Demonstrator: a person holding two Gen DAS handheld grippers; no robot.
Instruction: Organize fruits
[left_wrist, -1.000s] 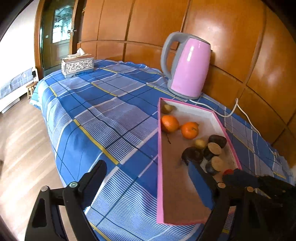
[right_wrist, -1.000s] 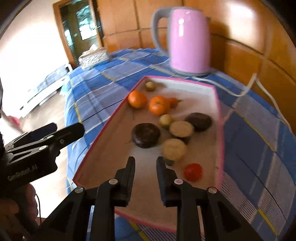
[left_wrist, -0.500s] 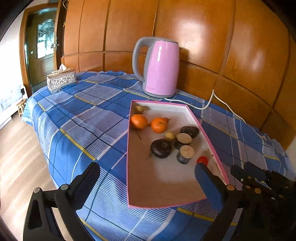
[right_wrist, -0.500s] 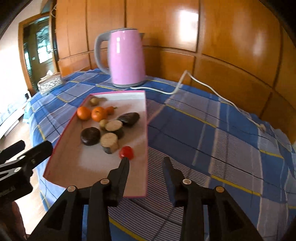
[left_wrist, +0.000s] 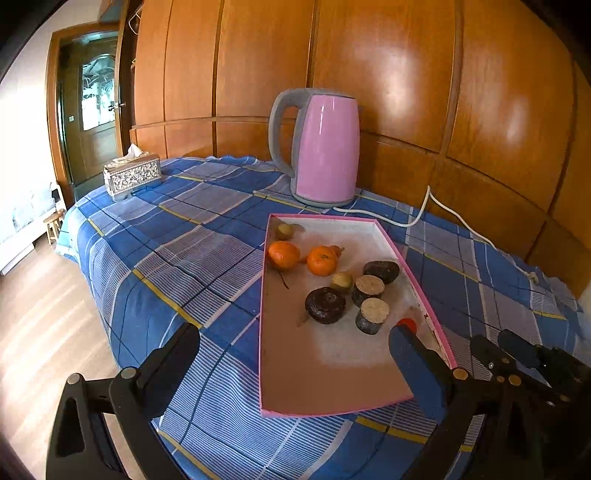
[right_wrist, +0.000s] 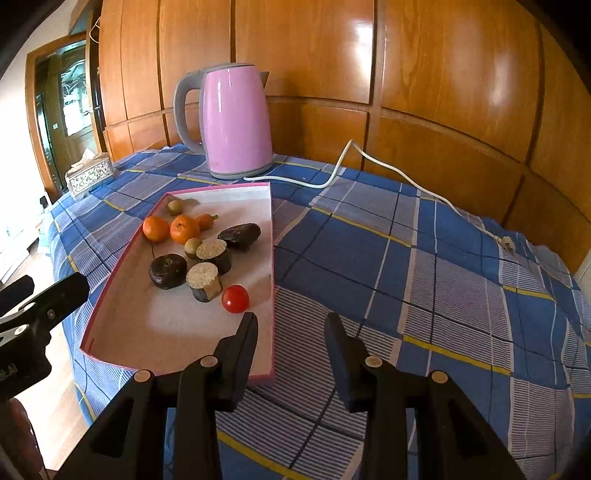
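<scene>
The left gripper (left_wrist: 291, 358) had its fingers spread wide, having just opened further, with nothing between them; they hung over the near end of the tray (left_wrist: 263, 332), one finger over the cloth (left_wrist: 177, 258) to the tray's left, the other over its right rim. The right gripper (right_wrist: 291, 332) had its fingers a little apart, having just opened from closed, and held nothing; its left finger (right_wrist: 242, 343) sat over the tray's near right corner, the other over the cloth beside it.

Just beyond the right gripper's left finger lay a tomato (right_wrist: 235, 298), near the tray's right wall. Past it stood two cut dark stubs (right_wrist: 204, 281) with pale tops, touching each other, and a dark round fruit (right_wrist: 168, 270) to their left. A small greenish fruit (right_wrist: 192, 246) sat behind them, and a dark oblong piece (right_wrist: 239, 235) lay toward the right wall. Farther back were two oranges (right_wrist: 156, 229), side by side, with a small orange piece (right_wrist: 206, 220) beside them, and another small greenish fruit (right_wrist: 175, 206) in the far left corner.

The tray lay on the blue checked cloth over the table. Behind it stood a pink kettle (right_wrist: 236, 122), its white cord (right_wrist: 388, 170) trailing right. A tissue box (left_wrist: 132, 176) sat far left.
</scene>
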